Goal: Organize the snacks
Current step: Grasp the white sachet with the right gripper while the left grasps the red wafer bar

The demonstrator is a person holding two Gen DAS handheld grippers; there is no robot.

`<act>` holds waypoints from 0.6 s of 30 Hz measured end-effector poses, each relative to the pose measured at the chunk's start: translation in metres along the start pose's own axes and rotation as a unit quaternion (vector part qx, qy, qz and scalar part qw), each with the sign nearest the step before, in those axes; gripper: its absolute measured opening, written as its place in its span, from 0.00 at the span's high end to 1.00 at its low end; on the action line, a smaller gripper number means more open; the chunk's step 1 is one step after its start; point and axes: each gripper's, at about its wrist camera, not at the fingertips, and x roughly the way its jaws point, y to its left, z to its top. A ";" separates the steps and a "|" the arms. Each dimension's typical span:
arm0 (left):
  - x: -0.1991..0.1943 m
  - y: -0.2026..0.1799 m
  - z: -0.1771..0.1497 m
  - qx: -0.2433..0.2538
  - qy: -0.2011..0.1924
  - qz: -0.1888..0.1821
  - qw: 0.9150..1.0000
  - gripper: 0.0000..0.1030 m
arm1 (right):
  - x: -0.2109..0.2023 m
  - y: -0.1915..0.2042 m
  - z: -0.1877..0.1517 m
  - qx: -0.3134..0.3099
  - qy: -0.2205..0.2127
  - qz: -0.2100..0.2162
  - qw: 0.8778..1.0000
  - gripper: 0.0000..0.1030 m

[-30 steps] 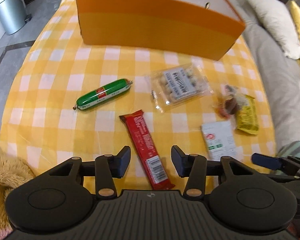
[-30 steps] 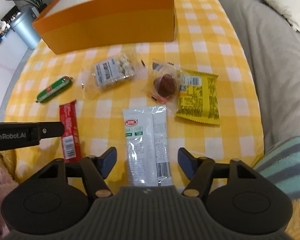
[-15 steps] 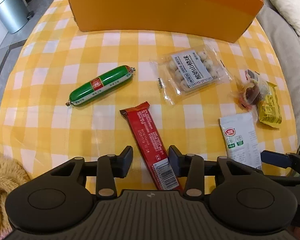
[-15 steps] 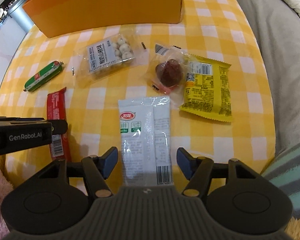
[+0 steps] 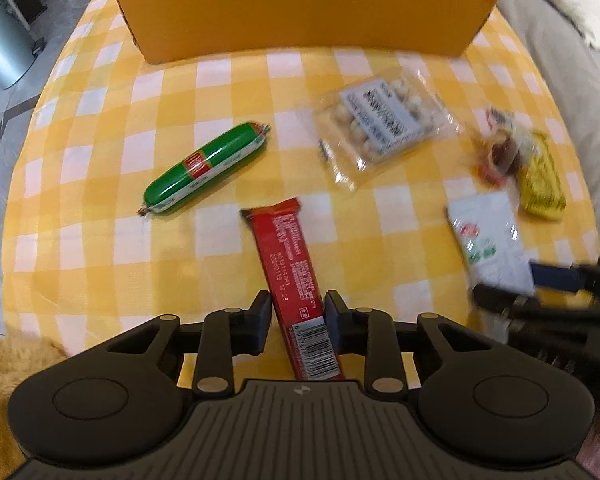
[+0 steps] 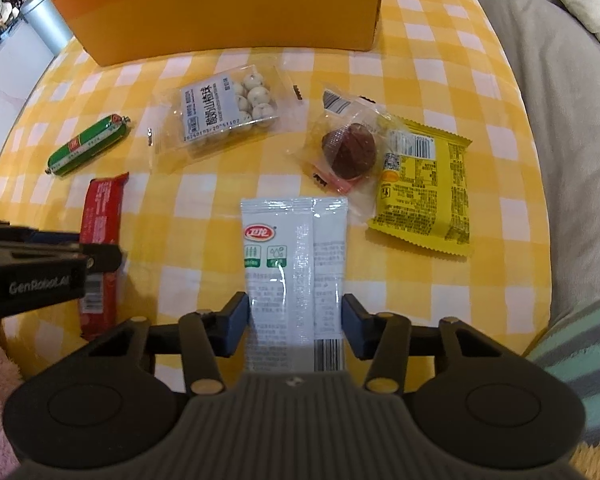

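A red snack bar (image 5: 288,256) lies lengthwise on the yellow checked cloth (image 5: 100,184). My left gripper (image 5: 298,320) points down over its near end, jaws closing, both pads against the bar's sides. A white packet (image 6: 296,248) lies flat to the right. My right gripper (image 6: 296,320) straddles its near end, jaws closing, pads meeting the packet's two edges. An orange box (image 5: 300,8) stands at the far side of the table. Between it and the grippers lie a green sausage (image 5: 204,164), a clear bag of white balls (image 6: 224,112), a dark sweet in clear wrap (image 6: 350,152) and a yellow packet (image 6: 428,184).
A grey sofa (image 6: 560,120) with cushions runs along the table's right side. A metal bin (image 5: 0,48) stands on the floor at the far left. Fluffy yellow fabric (image 5: 4,364) lies at the near edge. A striped sleeve (image 6: 580,340) shows at the lower right.
Both grippers have sunk towards the table and narrowed their jaws. The left now brackets the red bar tightly; the right has closed in on the white packet's edges.
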 end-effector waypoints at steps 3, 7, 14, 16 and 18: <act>-0.001 0.005 -0.003 0.010 0.007 0.010 1.000 0.69 | -0.001 -0.003 0.001 0.012 -0.004 0.010 1.000 0.54; -0.001 0.013 -0.004 -0.005 0.001 0.002 1.000 0.68 | 0.000 -0.004 0.002 0.019 -0.003 0.015 1.000 0.54; 0.001 0.001 -0.006 0.025 -0.011 0.010 1.000 0.62 | 0.002 -0.002 0.001 0.018 -0.001 0.014 1.000 0.48; 0.002 -0.003 -0.005 0.035 -0.008 0.014 0.999 0.61 | 0.003 0.002 0.002 0.010 0.000 0.010 1.000 0.46; 0.005 -0.005 -0.006 0.039 -0.006 0.016 0.999 0.60 | 0.004 0.006 0.003 -0.002 0.003 0.001 1.000 0.43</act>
